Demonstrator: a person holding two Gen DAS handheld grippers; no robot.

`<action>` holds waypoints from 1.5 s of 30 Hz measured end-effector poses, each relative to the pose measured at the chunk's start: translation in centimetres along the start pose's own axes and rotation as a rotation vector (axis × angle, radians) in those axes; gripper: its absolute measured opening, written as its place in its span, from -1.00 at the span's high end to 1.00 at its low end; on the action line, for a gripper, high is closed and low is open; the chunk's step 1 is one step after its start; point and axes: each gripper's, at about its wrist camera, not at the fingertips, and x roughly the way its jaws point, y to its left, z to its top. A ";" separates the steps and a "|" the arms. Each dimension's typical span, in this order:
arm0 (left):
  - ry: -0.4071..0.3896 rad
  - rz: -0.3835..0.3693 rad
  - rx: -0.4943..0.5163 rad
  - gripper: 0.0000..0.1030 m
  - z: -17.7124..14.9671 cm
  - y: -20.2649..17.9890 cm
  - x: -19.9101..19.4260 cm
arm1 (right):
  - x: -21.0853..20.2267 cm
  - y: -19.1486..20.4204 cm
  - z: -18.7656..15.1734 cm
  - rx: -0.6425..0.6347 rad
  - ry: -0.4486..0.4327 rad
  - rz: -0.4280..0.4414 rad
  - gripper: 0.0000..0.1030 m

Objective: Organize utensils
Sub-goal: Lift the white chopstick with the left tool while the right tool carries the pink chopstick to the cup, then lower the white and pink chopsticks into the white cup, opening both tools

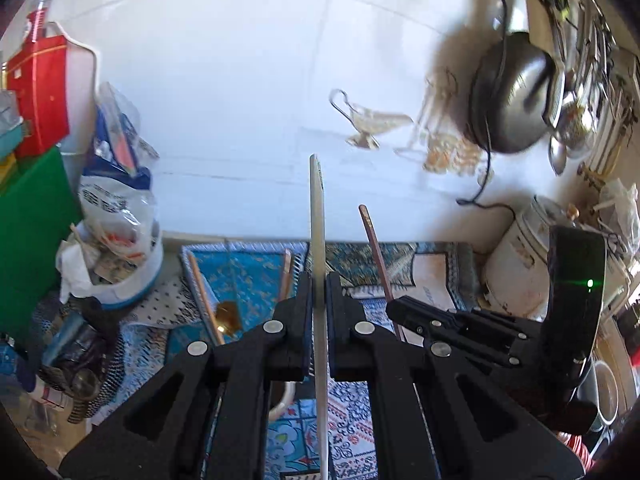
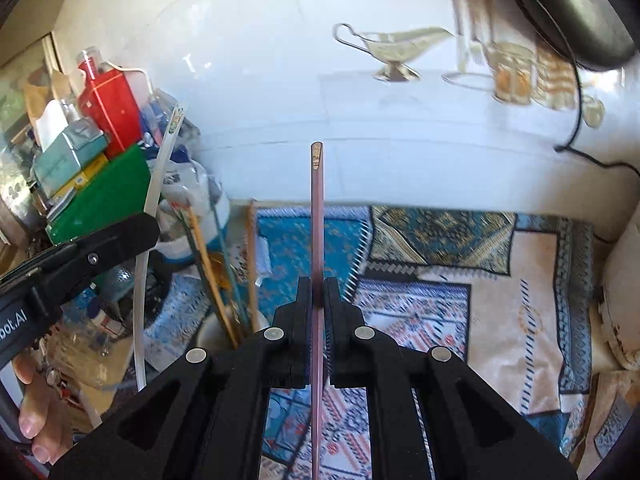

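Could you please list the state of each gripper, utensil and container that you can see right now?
left hand-held gripper: shut on the white utensil.
white utensil: clamped, handle pointing up.
right hand-held gripper: shut on the brown utensil.
brown utensil: clamped, handle pointing up.
white cup: upright, holding several chopsticks.
gold spoon: lying on the blue mat.

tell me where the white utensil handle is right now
The white utensil handle stands upright, clamped in the left gripper at the centre of the left wrist view, with the right gripper and its dark purple utensil handle just to its right.
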 end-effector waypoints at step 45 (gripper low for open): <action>-0.195 0.129 -0.134 0.91 -3.1 10.0 7.0 | 6.9 4.7 -0.3 0.023 -0.208 -0.049 0.90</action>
